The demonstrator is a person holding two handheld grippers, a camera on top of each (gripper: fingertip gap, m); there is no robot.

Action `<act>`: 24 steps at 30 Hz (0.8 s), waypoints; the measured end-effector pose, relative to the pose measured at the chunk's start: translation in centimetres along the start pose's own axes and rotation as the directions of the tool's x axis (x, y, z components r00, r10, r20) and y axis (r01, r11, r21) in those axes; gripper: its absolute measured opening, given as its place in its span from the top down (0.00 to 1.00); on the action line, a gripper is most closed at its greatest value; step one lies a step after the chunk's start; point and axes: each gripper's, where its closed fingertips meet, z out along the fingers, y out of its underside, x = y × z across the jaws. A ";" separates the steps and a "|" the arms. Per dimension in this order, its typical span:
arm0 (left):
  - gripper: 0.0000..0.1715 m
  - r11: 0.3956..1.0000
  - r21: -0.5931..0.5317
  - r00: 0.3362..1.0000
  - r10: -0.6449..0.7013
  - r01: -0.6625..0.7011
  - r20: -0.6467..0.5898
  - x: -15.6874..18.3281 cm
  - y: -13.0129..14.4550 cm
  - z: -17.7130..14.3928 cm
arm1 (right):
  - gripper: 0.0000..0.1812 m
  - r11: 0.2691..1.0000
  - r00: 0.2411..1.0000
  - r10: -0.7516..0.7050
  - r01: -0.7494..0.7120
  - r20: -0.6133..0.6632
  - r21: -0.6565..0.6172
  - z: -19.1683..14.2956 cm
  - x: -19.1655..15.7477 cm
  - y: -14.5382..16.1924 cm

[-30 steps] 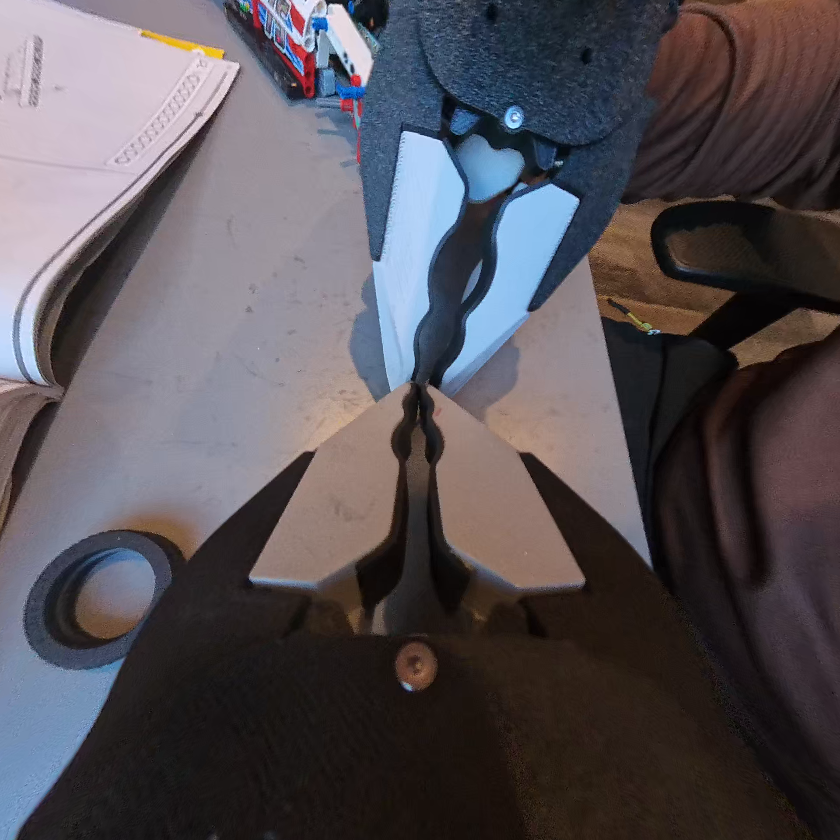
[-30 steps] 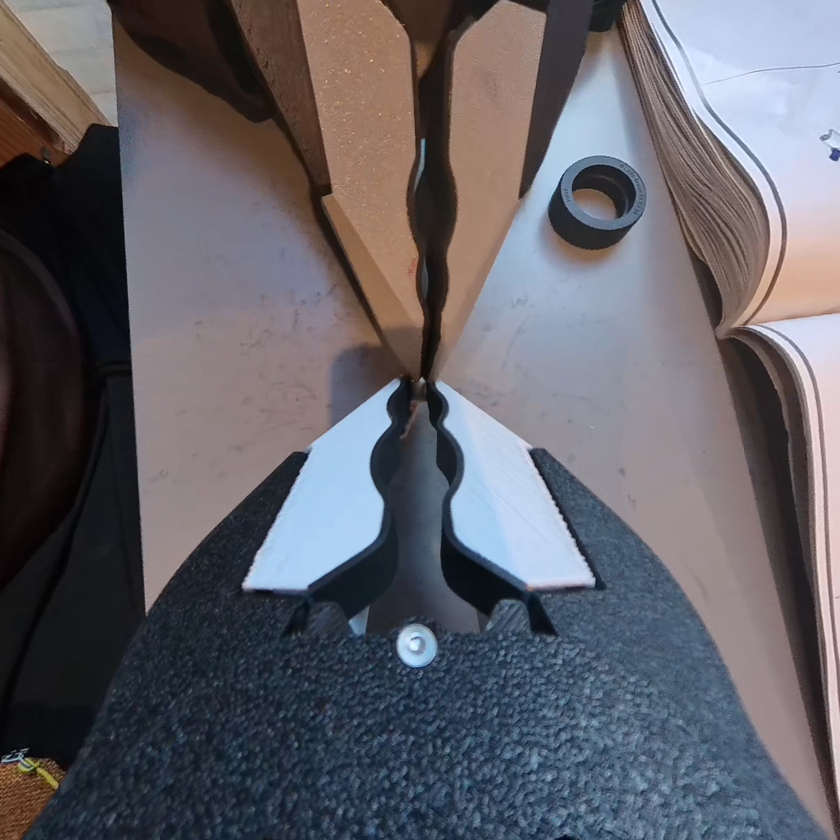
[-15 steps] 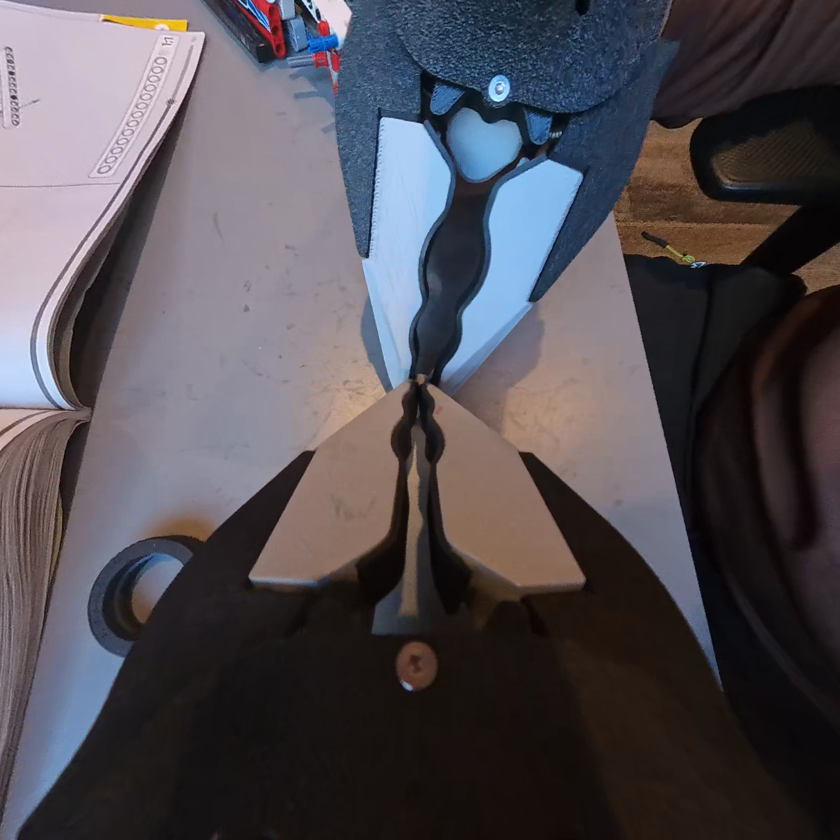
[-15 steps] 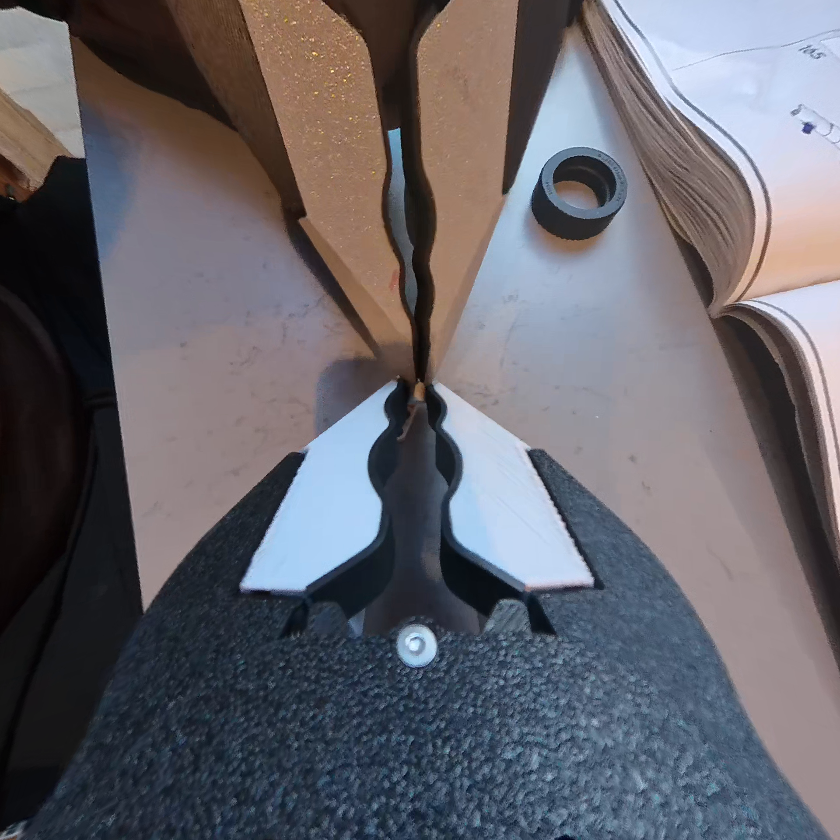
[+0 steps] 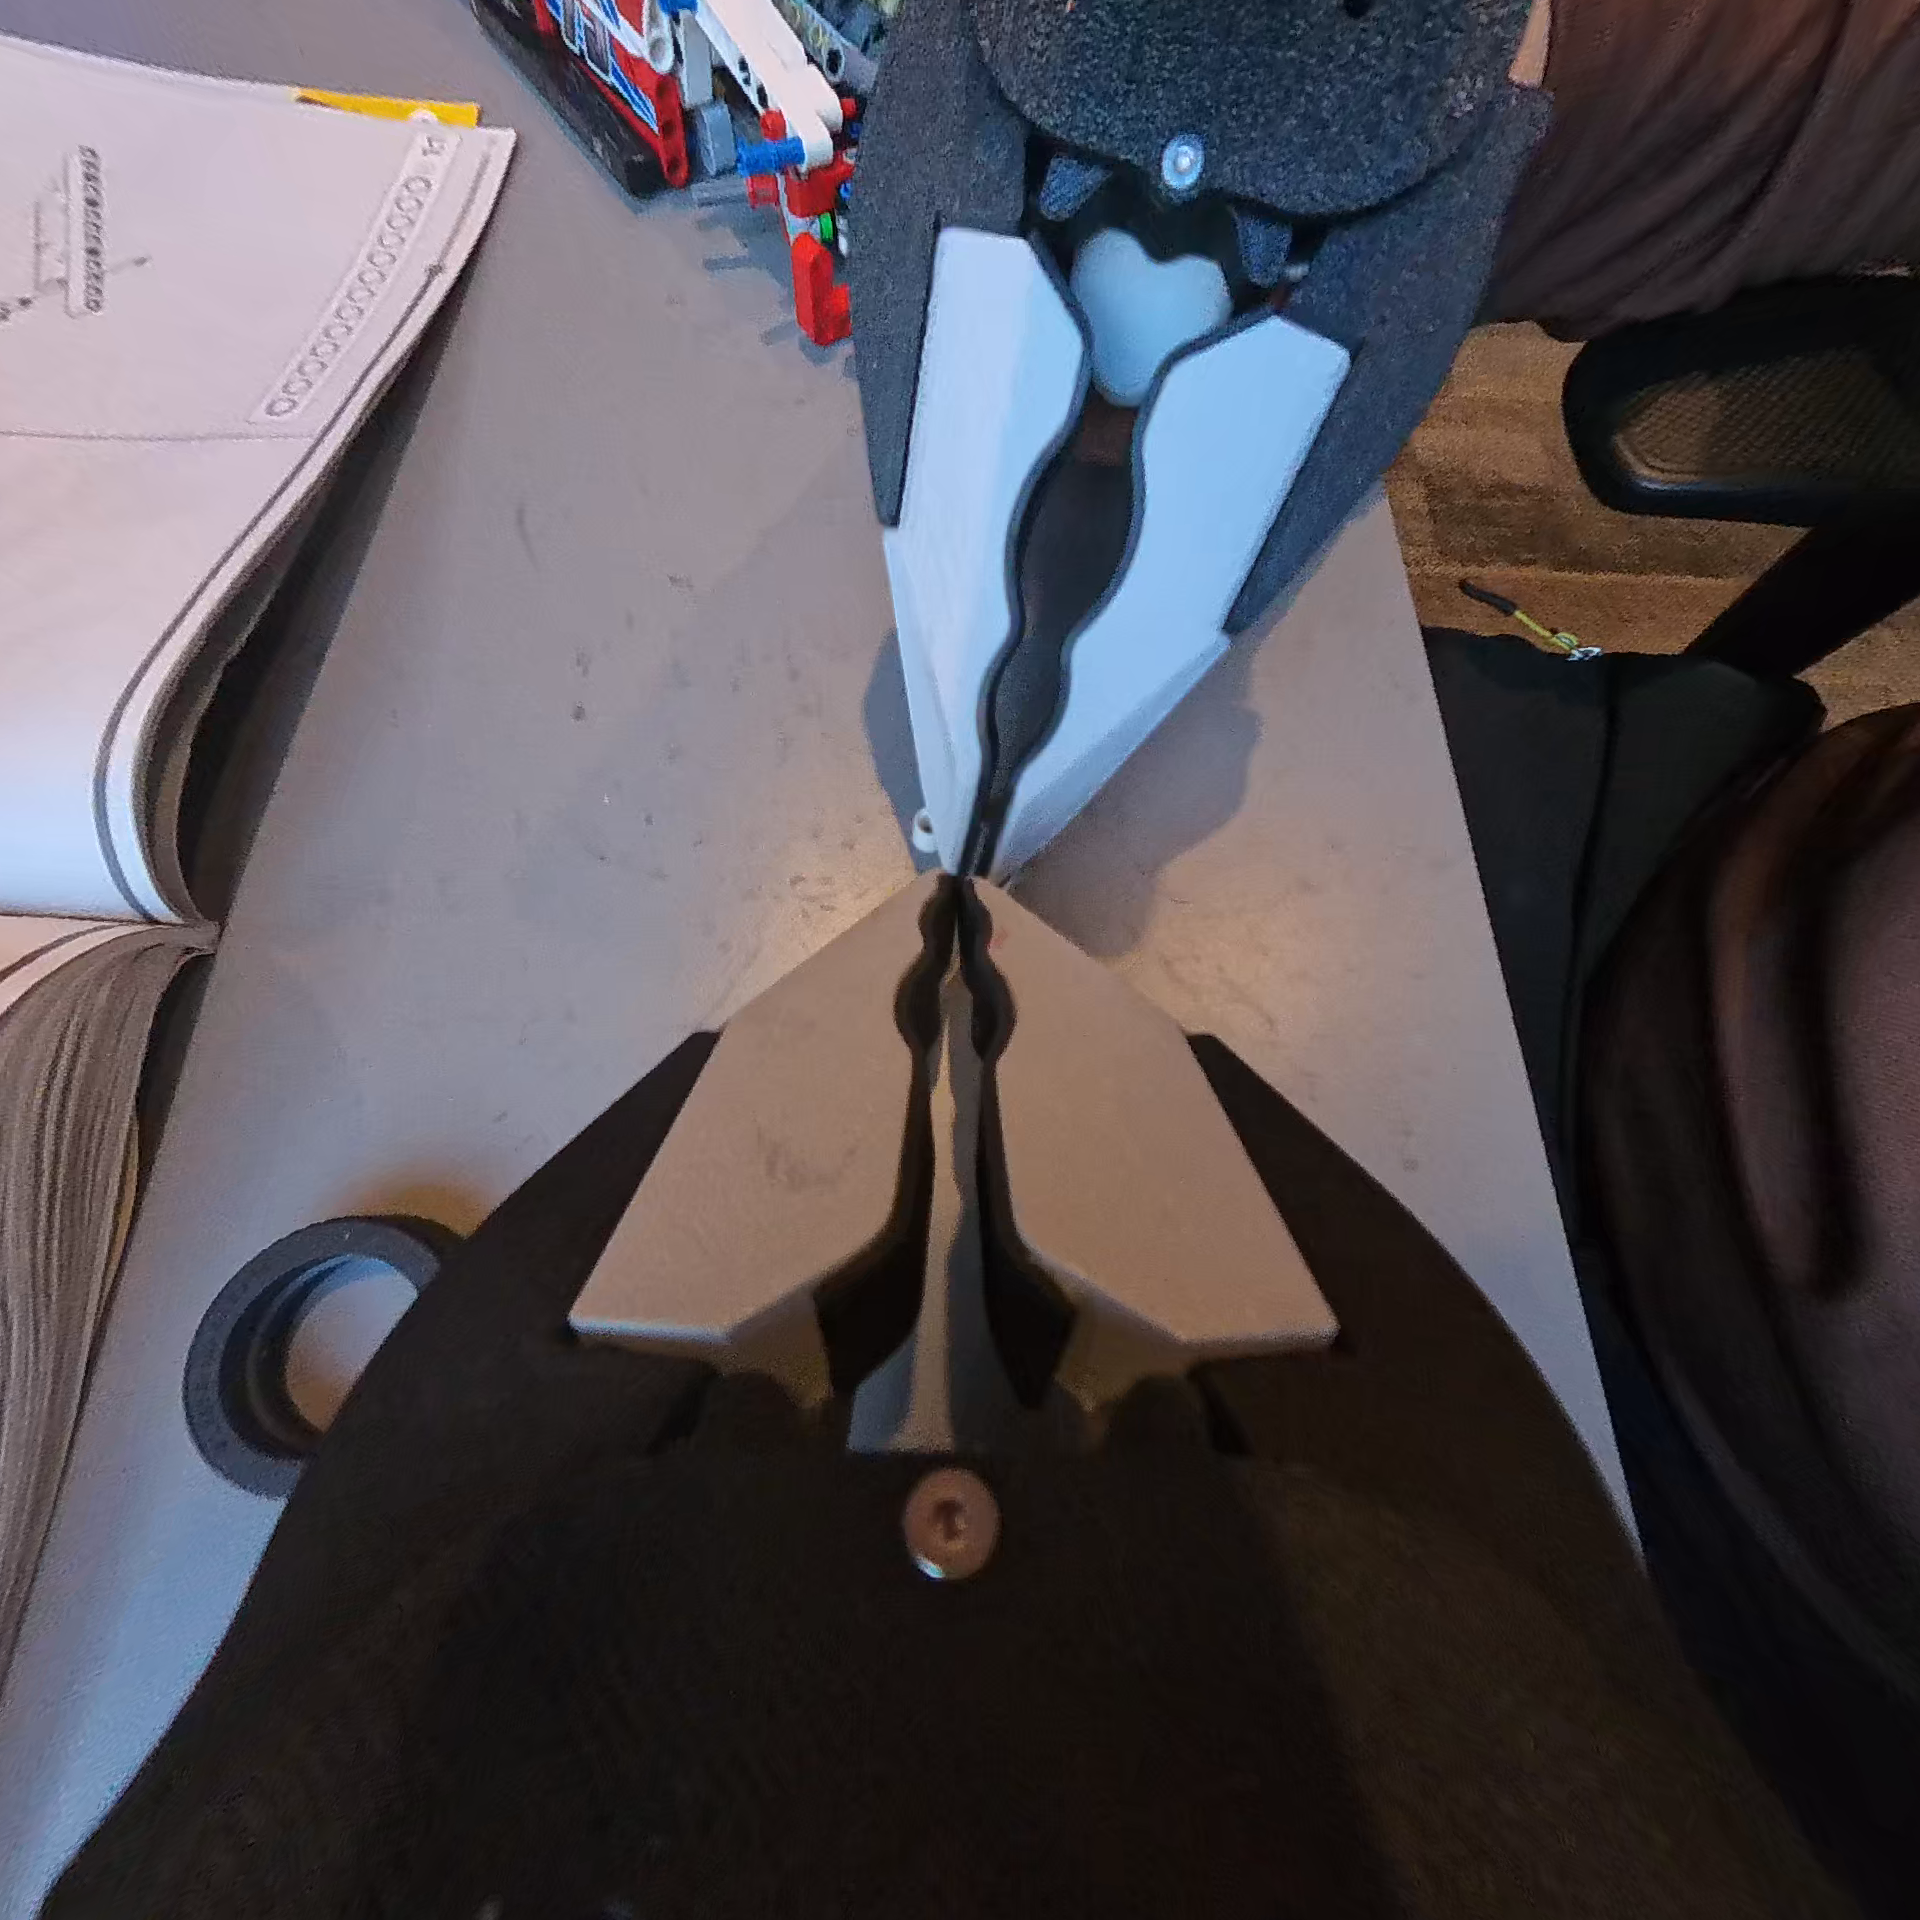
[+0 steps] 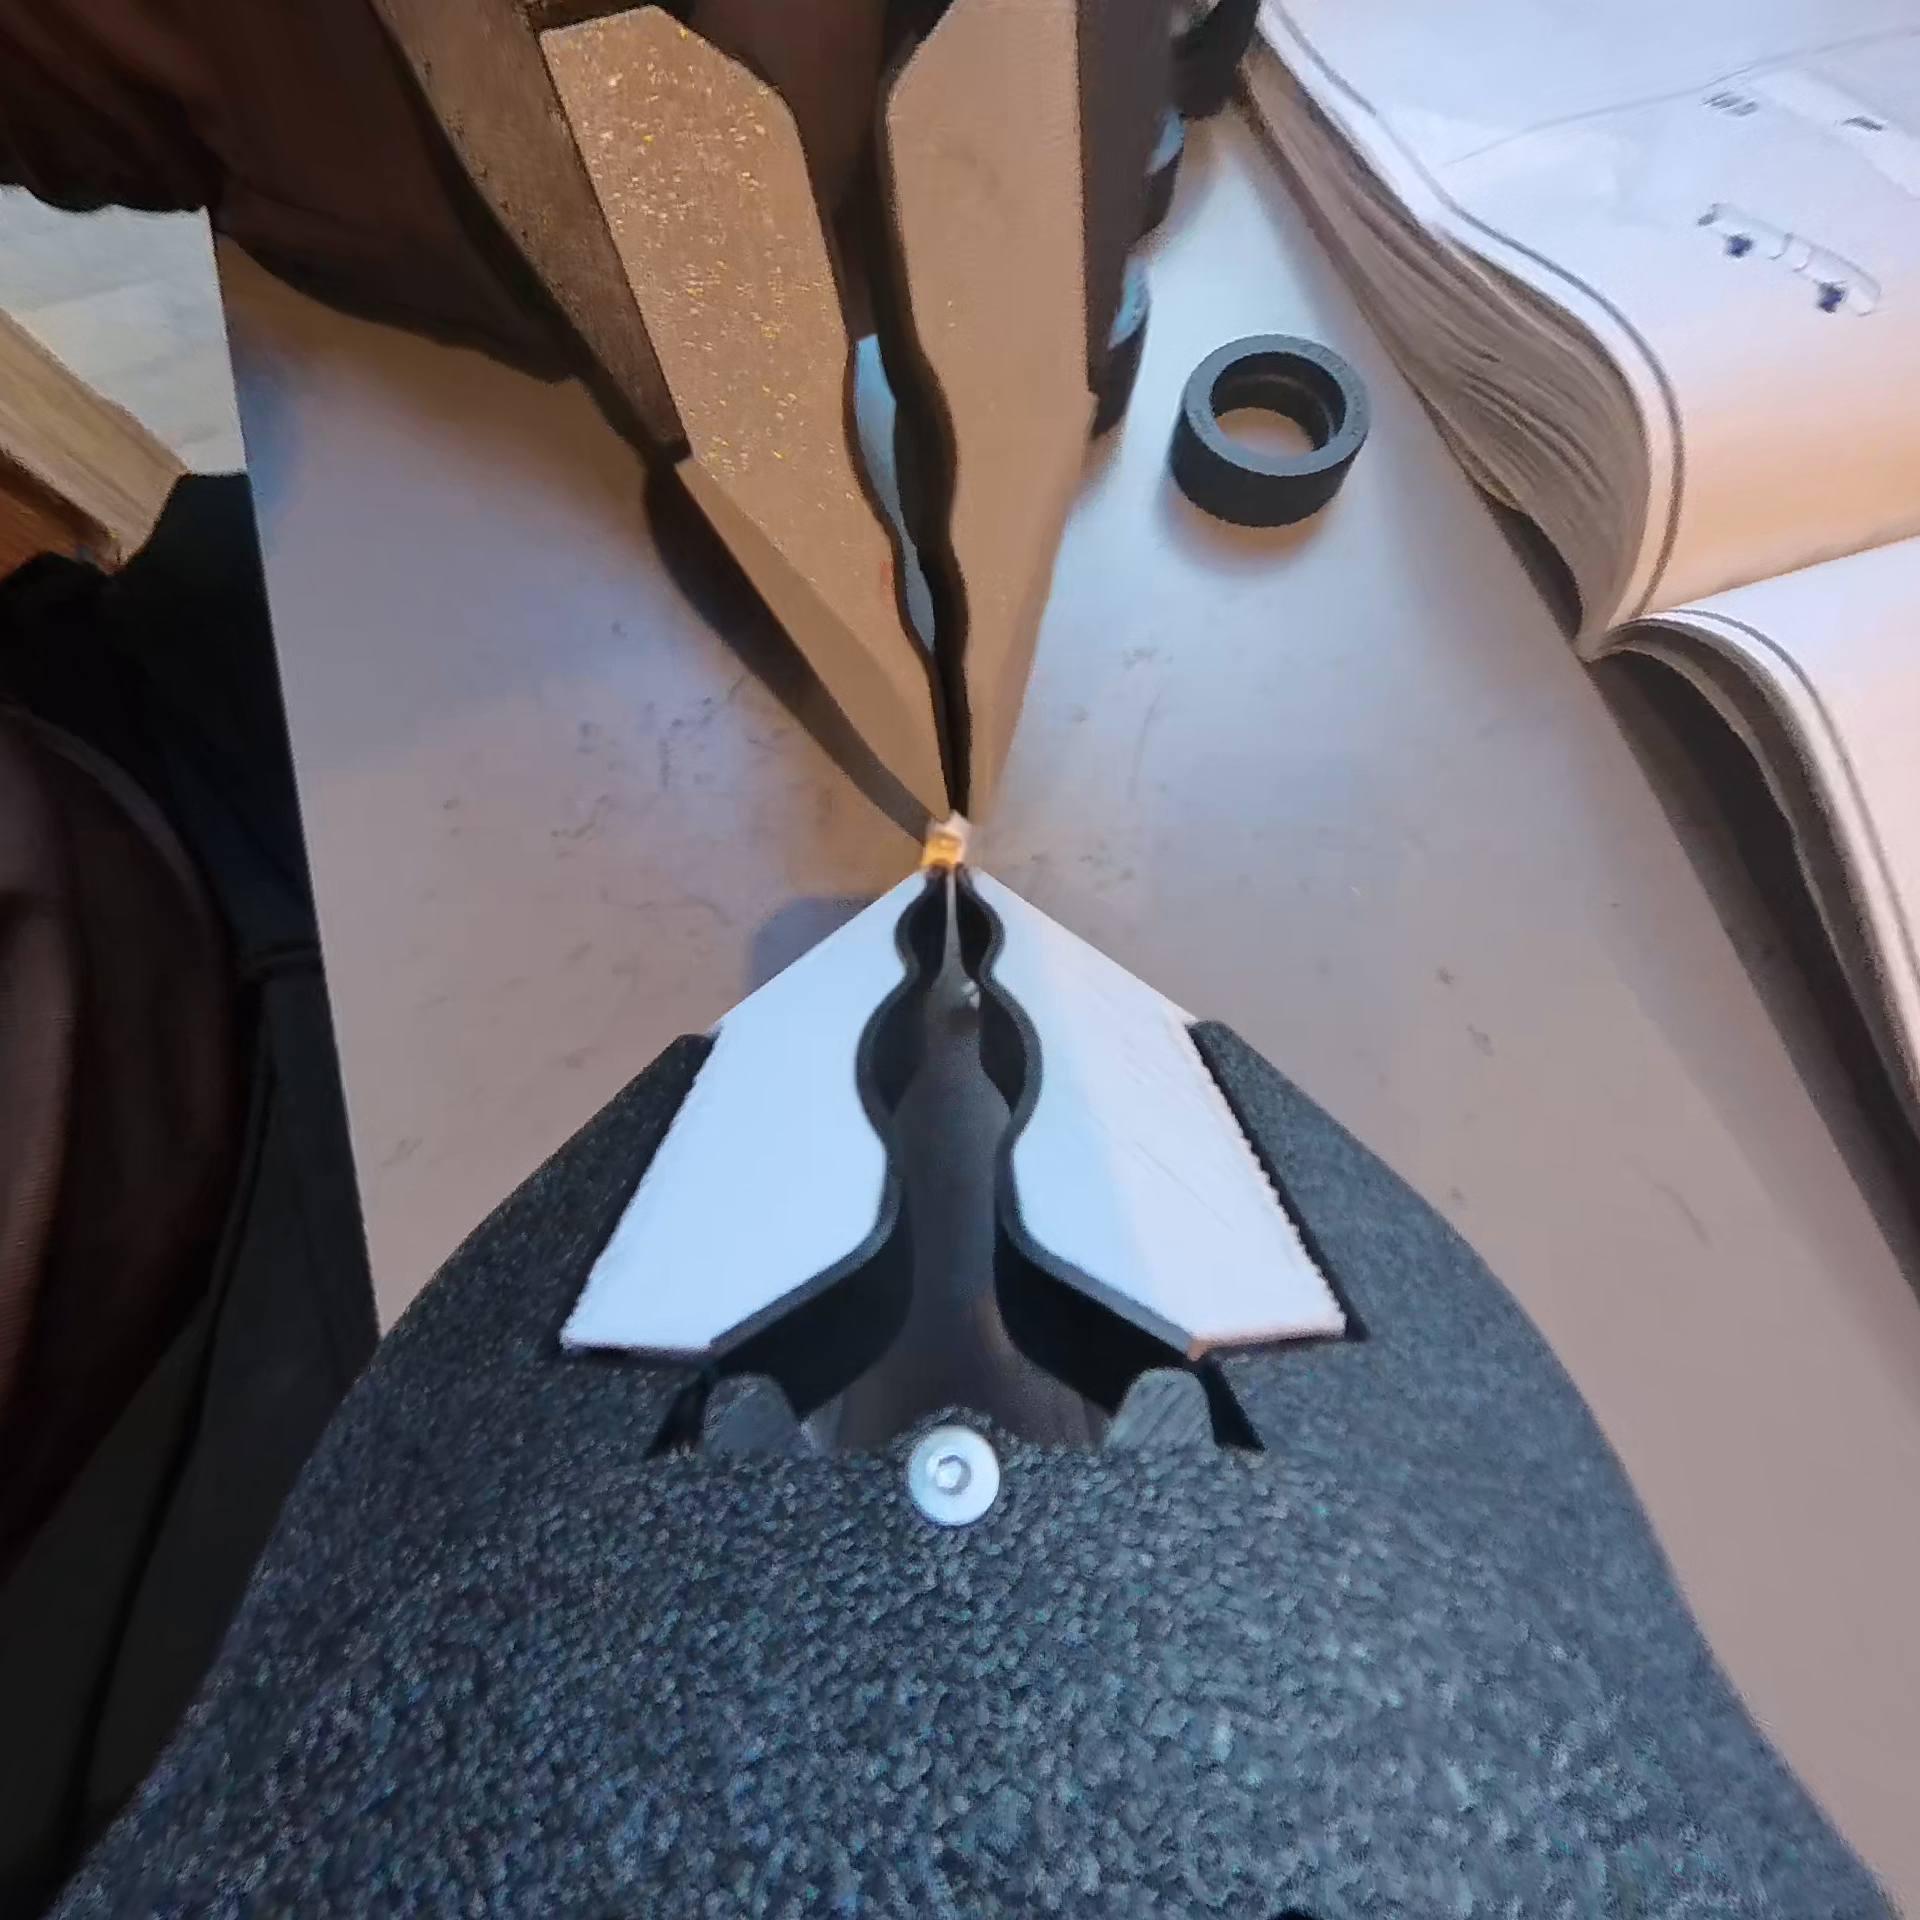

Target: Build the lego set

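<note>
Fingers (image 6: 1101, 1049) of the right gripper (image 6: 948, 881) pinch narrow, tip to tip with the left gripper (image 5: 954, 891), also closed; a tiny tan piece (image 6: 943, 840) sits between them above the table (image 5: 582, 727). Black tire (image 6: 1270, 445) lies beside the open manual (image 6: 1621, 343); the lego model (image 5: 717, 114) stands beyond.

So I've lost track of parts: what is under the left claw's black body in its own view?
The black rubber ring lies on the table, its right side tucked under the left claw. Anything else beneath that body is hidden.
</note>
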 end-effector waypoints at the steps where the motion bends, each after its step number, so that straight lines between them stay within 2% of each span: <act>1: 1.00 1.000 0.011 1.000 0.004 -0.004 0.003 0.0 -0.2 -0.4 | 0.97 1.000 1.000 0.018 -0.018 -0.006 0.016 -0.5 0.2 -0.1; 5: 1.00 0.997 0.043 0.996 0.065 -0.067 0.054 -0.3 -0.9 -2.3 | 0.91 0.983 0.988 0.148 -0.141 -0.044 0.119 -3.7 1.1 -0.6; 7: 0.96 0.996 0.006 0.993 0.085 -0.086 0.077 -0.9 -0.3 -2.5 | 0.89 0.963 0.975 0.216 -0.202 -0.060 0.178 -5.5 1.2 -0.5; 11: 0.92 0.996 -0.061 0.997 0.068 -0.066 0.031 -0.8 0.9 -1.3 | 0.86 0.931 0.954 0.294 -0.272 -0.061 0.242 -7.4 0.4 0.0; 14: 0.95 0.976 -0.194 0.994 0.107 -0.098 0.034 -0.6 3.1 -0.1 | 0.87 0.935 0.949 0.300 -0.273 -0.095 0.228 -7.4 0.0 0.9; 17: 0.97 0.976 -0.201 0.996 0.087 -0.083 0.013 0.7 3.2 0.1 | 0.87 0.944 0.952 0.287 -0.263 -0.107 0.198 -6.8 -0.6 1.6; 20: 0.97 0.974 -0.224 0.998 0.042 -0.030 0.049 1.2 3.8 -0.4 | 0.87 0.965 0.954 0.240 -0.214 -0.179 0.151 -6.1 -0.2 2.2; 24: 0.97 0.972 -0.236 0.994 0.012 0.015 0.110 1.7 4.9 -1.7 | 0.87 0.985 0.950 0.170 -0.169 -0.260 0.028 -5.1 0.5 4.0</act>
